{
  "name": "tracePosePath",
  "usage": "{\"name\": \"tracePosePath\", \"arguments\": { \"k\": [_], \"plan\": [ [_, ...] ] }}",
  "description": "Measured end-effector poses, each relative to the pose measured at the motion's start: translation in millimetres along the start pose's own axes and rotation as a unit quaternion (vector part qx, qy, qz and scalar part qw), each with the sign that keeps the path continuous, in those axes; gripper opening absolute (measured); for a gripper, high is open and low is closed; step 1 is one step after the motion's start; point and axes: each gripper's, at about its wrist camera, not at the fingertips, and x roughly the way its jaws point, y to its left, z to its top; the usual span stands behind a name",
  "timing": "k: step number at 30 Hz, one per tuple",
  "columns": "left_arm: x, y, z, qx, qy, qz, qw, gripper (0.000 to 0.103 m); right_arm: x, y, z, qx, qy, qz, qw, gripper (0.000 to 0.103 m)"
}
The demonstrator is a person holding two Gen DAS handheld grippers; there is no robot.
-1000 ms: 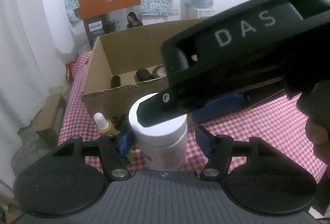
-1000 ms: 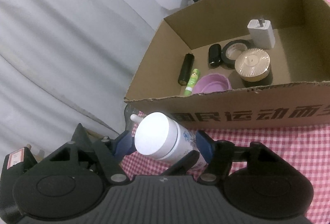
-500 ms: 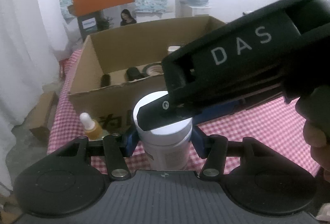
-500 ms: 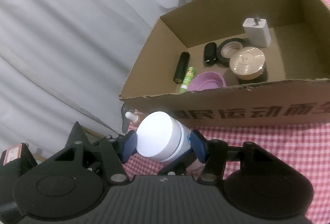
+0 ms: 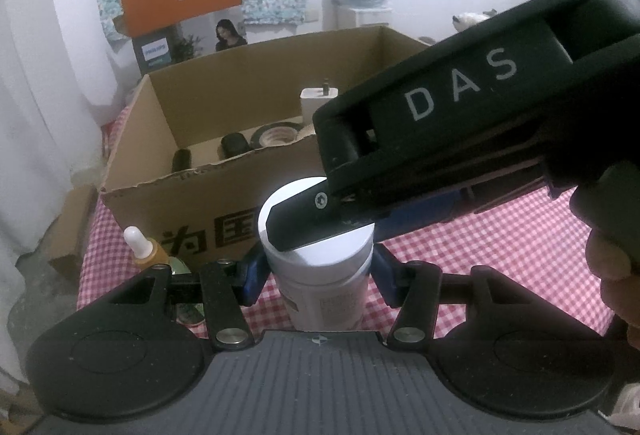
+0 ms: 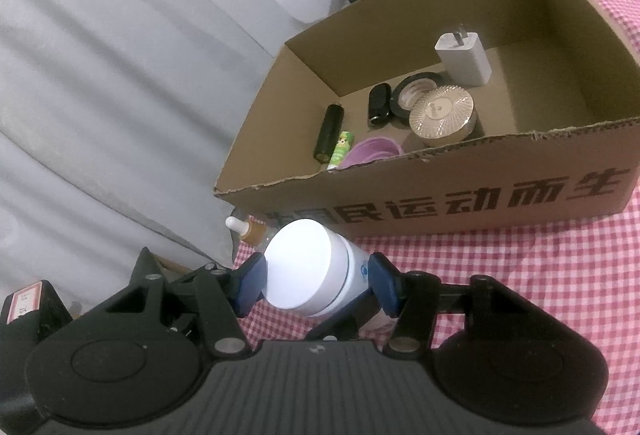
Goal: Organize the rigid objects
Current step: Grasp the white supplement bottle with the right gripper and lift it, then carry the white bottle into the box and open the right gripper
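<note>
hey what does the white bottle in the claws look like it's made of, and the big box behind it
White bottle: probably plastic, smooth and slightly glossy; the flat cap reflects light evenly and a printed label wraps the body. Both the right claw and the left claw have their pads against it.
Box: corrugated cardboard, matte brown, with a ragged torn top edge and printed black characters.

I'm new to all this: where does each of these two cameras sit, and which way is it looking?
Left wrist: rides the left gripper, facing the cardboard box; shows its fingers, the right gripper's body, a hand.
Right wrist: rides the right gripper, looking down into the box; shows its own fingers.
Shared: white jar between both grippers' fingers, dropper bottle, box, checkered cloth.
</note>
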Motion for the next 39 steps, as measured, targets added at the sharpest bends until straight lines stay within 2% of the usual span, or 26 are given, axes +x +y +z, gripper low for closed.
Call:
{"name": "tracePosePath", "arguments": {
  "k": [11,23,32,39],
  "plan": [
    [-8.3,-1.8,1.1,-0.003,-0.003,0.003,1.0,0.053,-5.2,5.5,-2.7,-0.007,-0.005,0.0,1.0,0.059],
    [-39.8,-12.9,2.7,0.003,-0.032,0.021,0.9993,0.053,-29.9,25.9,-10.6,-0.031,-0.031,0.011,0.999,0.059],
    [-76.8,-23.9,12.4,0.019,-0.073,0.031,0.9966,0.053,-62.6,44.3,-15.3,-0.054,-0.066,0.029,0.996,0.06],
    [-102.3,-30.4,37.6,0.049,-0.119,0.028,0.9912,0.053,-100.5,66.5,-3.9,-0.082,-0.11,0.034,0.99,0.06]
  ]
}}
